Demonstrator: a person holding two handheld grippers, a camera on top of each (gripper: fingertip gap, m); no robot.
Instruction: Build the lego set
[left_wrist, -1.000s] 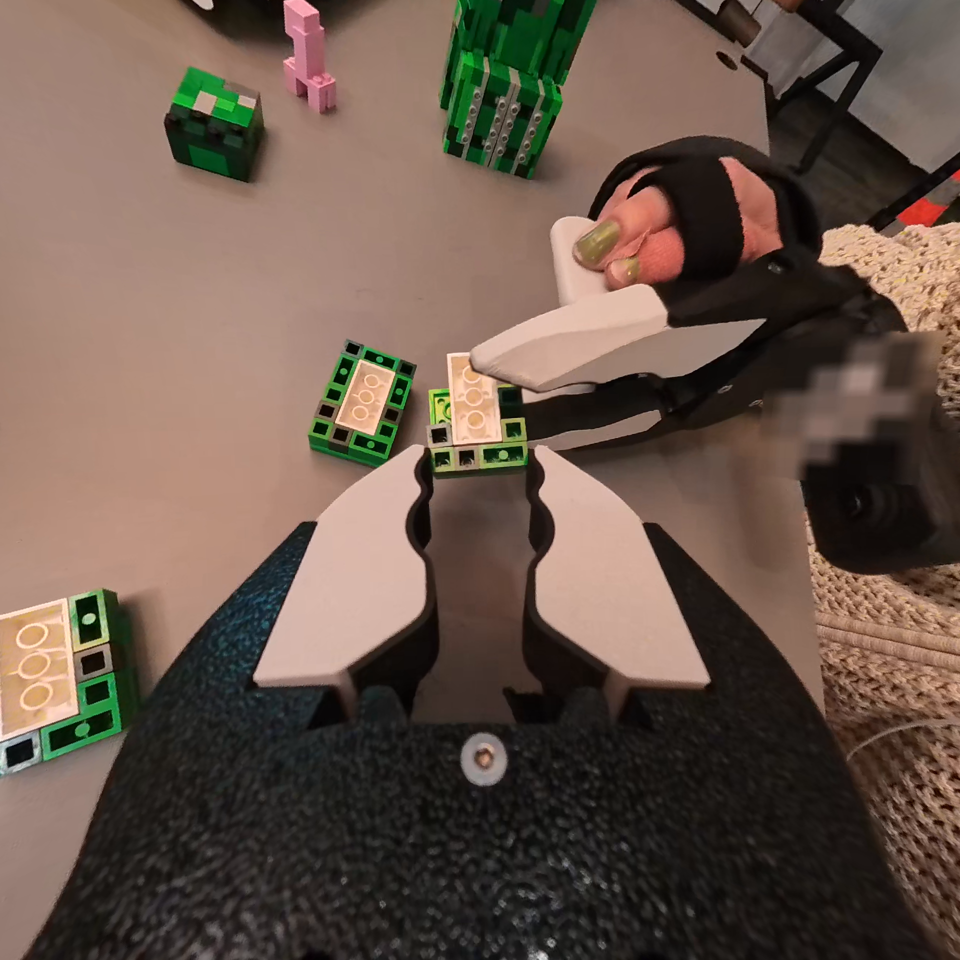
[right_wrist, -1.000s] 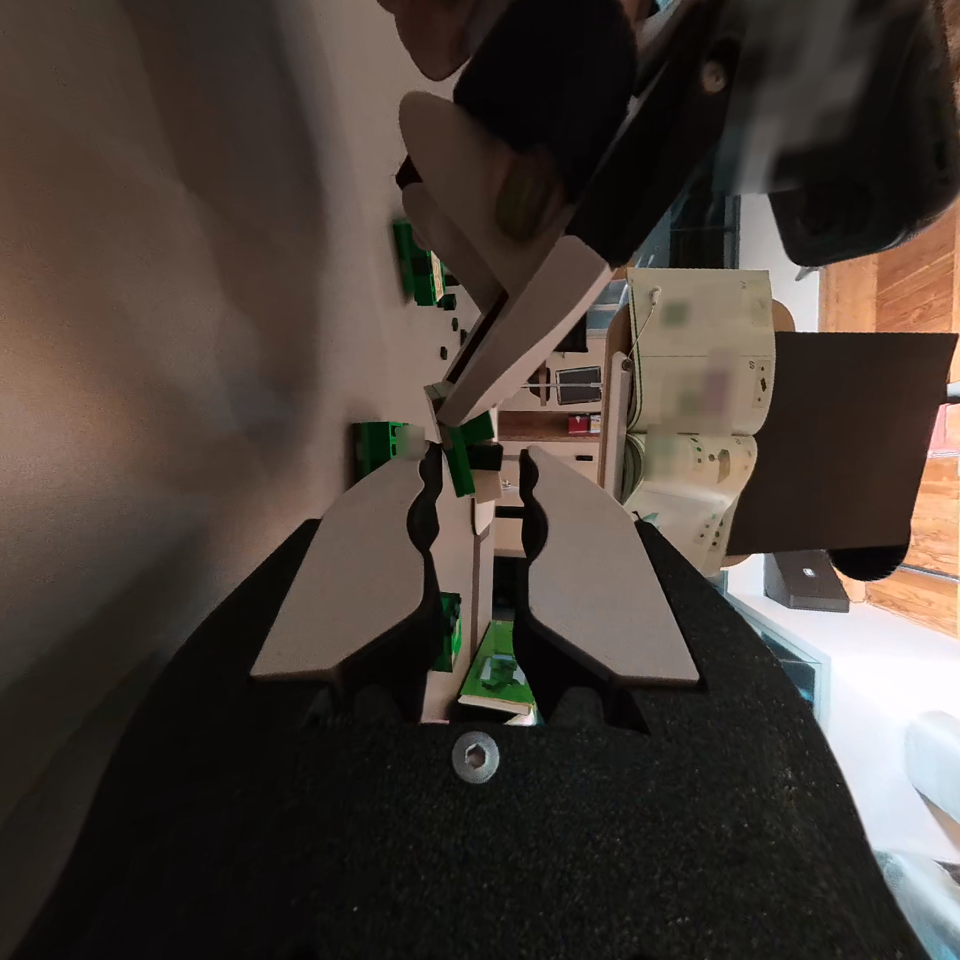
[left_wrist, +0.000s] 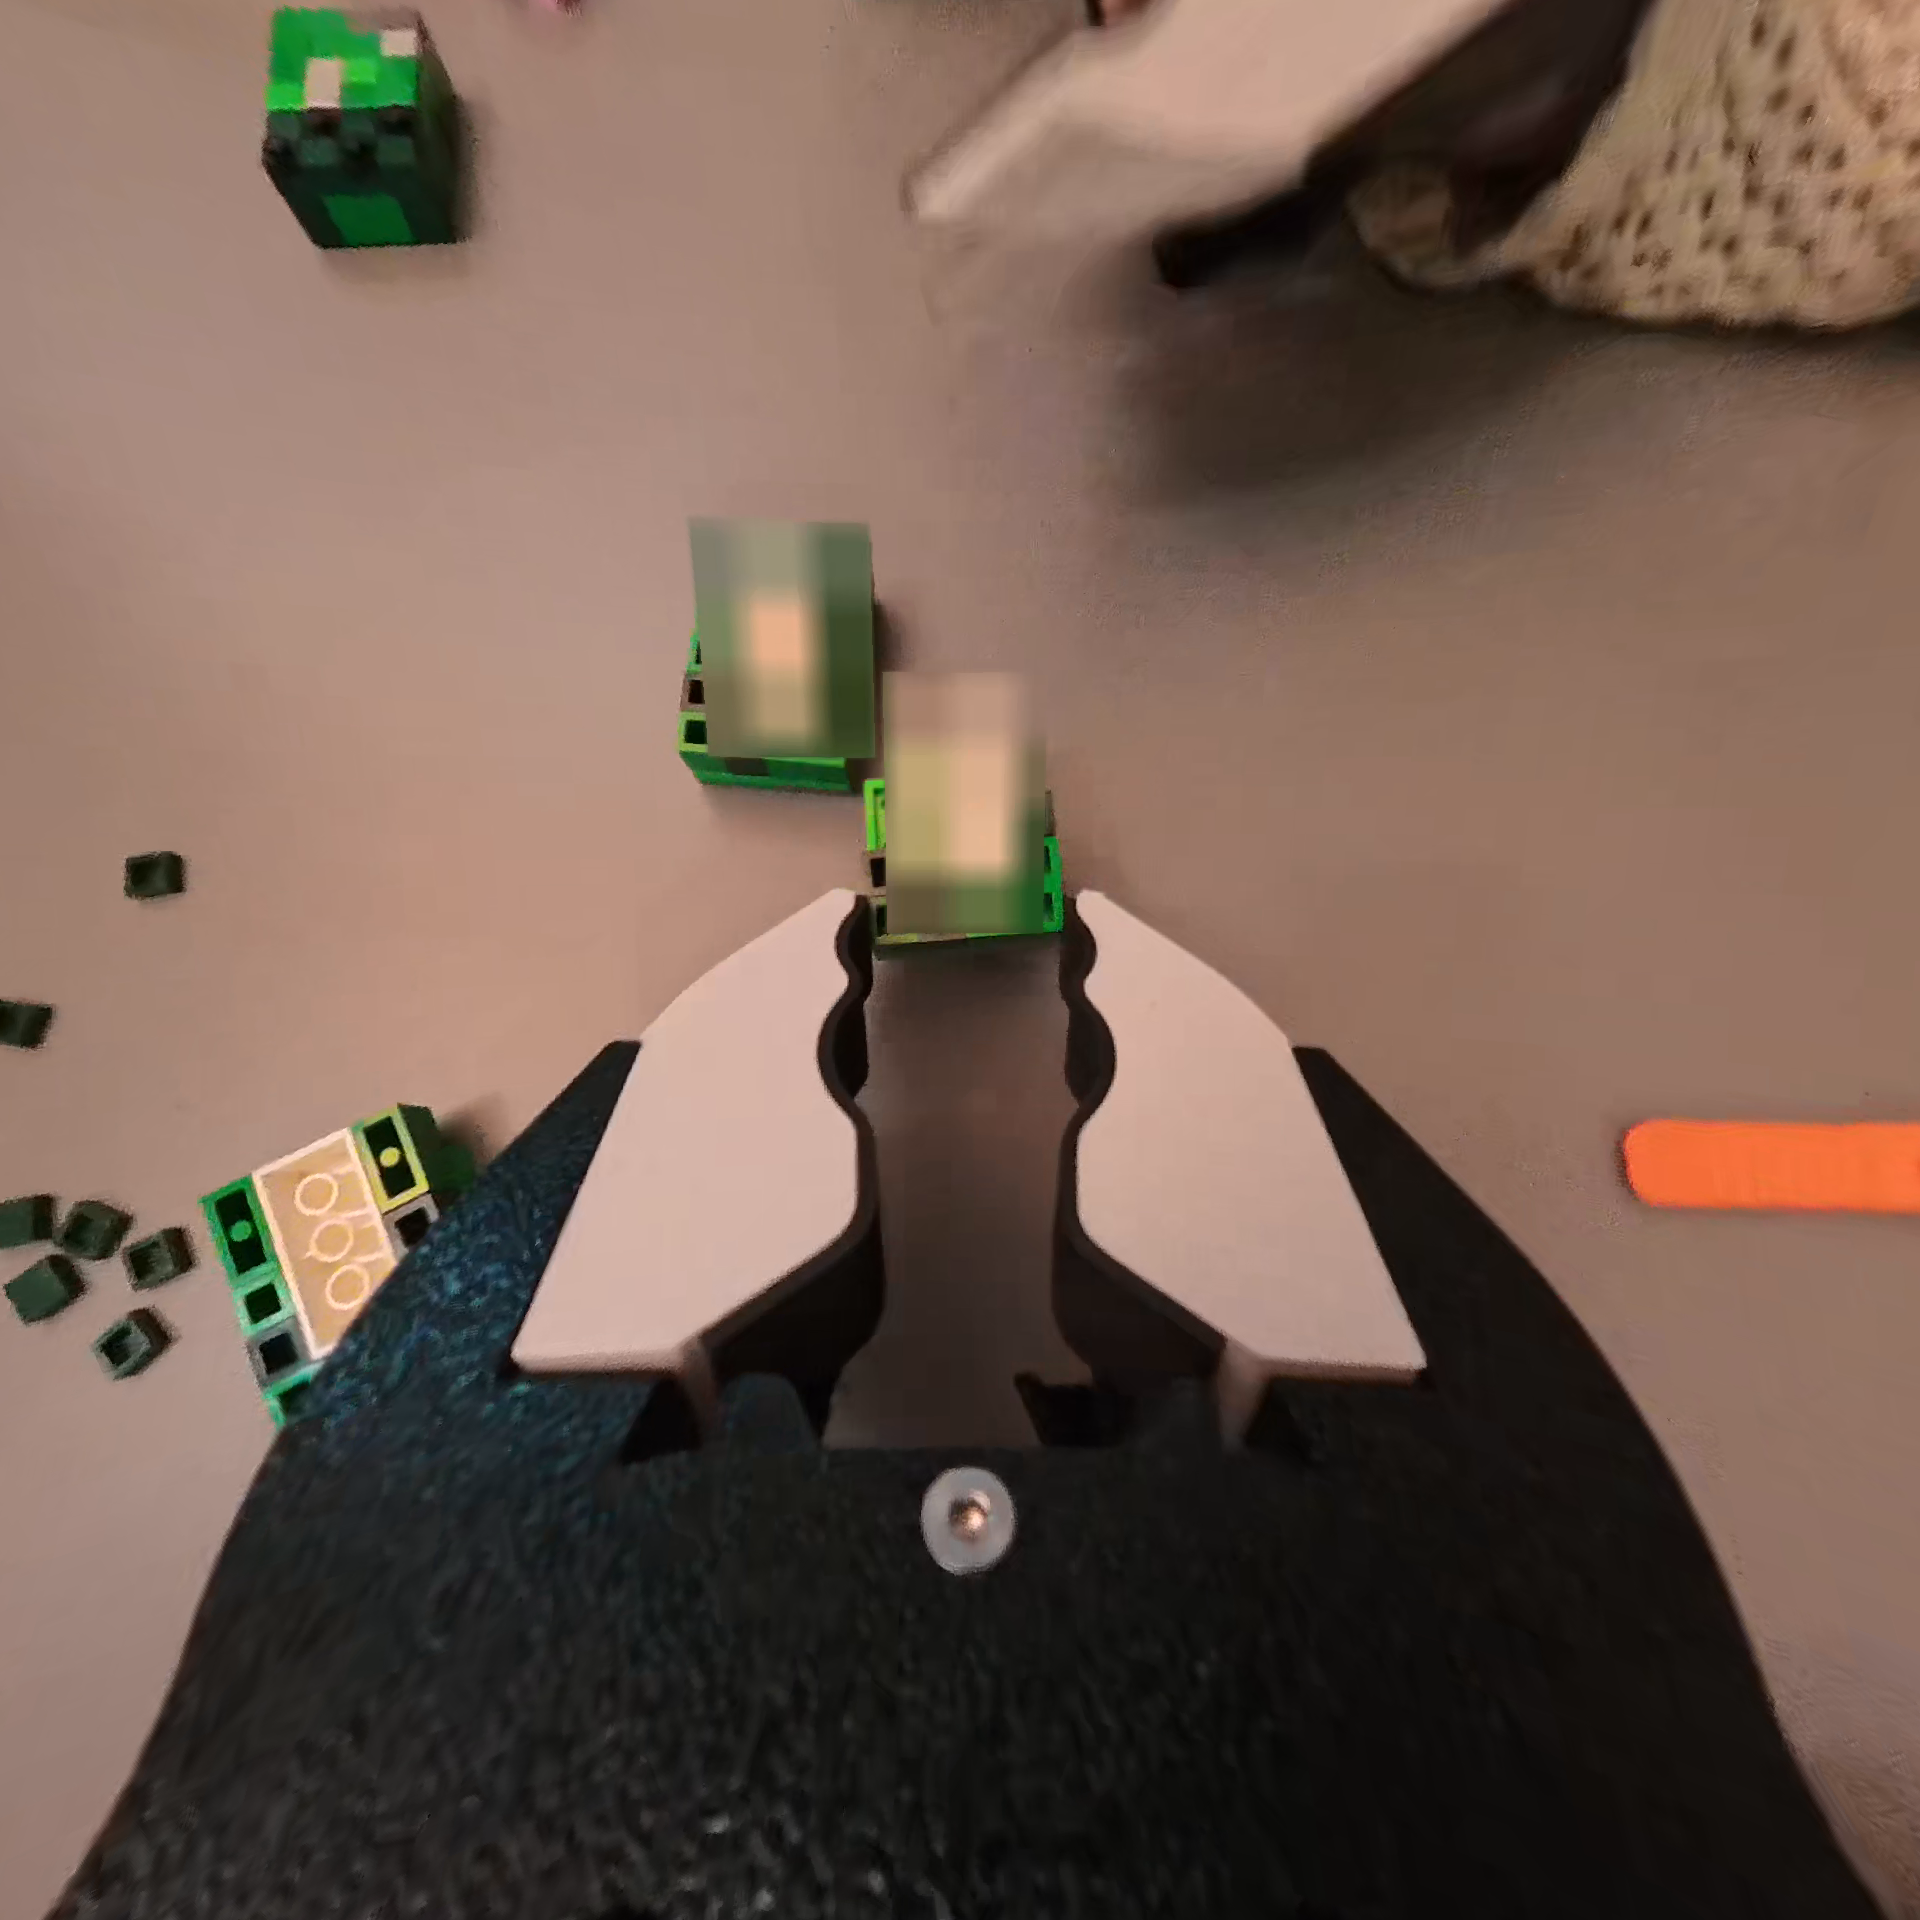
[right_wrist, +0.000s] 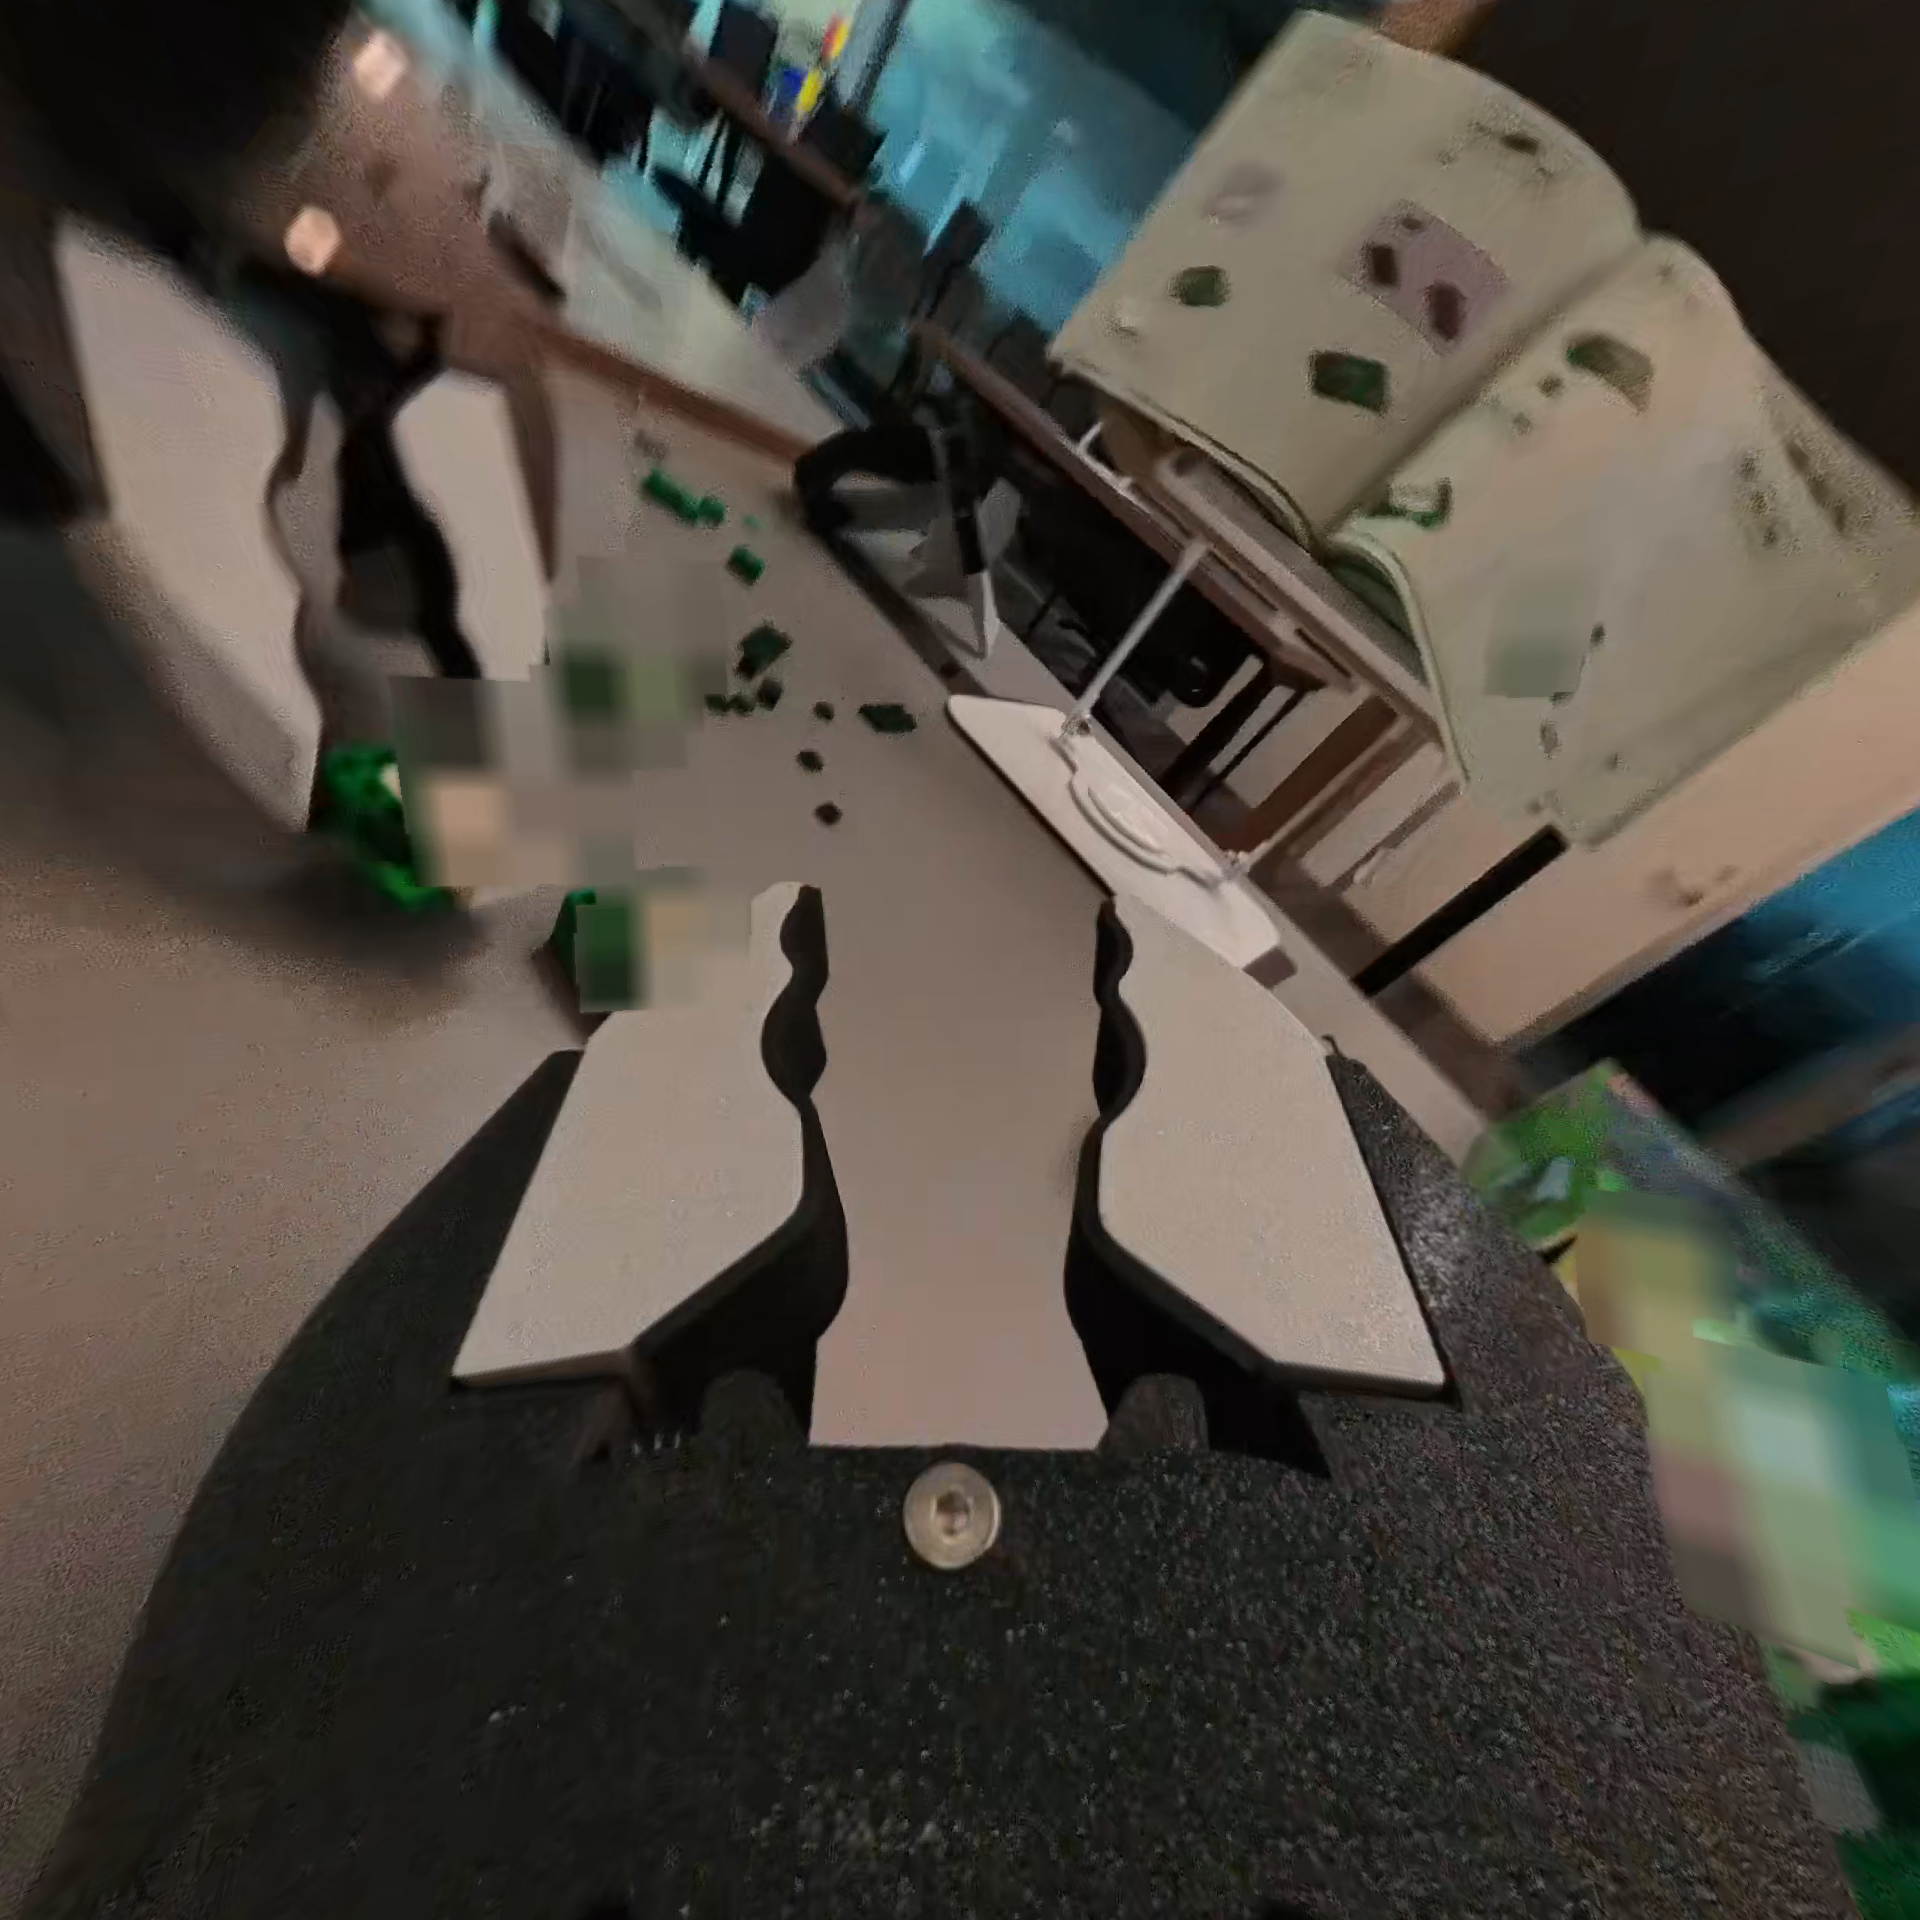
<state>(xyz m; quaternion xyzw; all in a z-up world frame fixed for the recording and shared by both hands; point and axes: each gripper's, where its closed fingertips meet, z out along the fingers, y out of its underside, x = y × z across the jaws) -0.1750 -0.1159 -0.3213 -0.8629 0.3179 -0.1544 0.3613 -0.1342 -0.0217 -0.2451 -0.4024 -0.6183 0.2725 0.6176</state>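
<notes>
— How is the left gripper (left_wrist: 966, 914) placed?

— It is held low over the grey table (left_wrist: 416, 582) with its jaws parted. A small green block assembly (left_wrist: 961, 930) is seen right at the fingertips; whether the tips touch it cannot be told. Nothing is grasped.

— And the other pieces?

— A second green assembly (left_wrist: 769, 769) is set just beyond and to the left of the first. A third, with a cream plate on top (left_wrist: 312, 1257), is partly hidden by the gripper body. A green cube (left_wrist: 358, 135) is seen far off, loose dark green bricks (left_wrist: 94, 1268) are scattered at the left edge, and an orange strip (left_wrist: 1766, 1179) is laid at the right.

— The right gripper (right_wrist: 956, 914)?

— It is spread wide with nothing between the fingers, only bare table. An open booklet (right_wrist: 1455, 343) on a stand is seen beyond it, blurred.
</notes>
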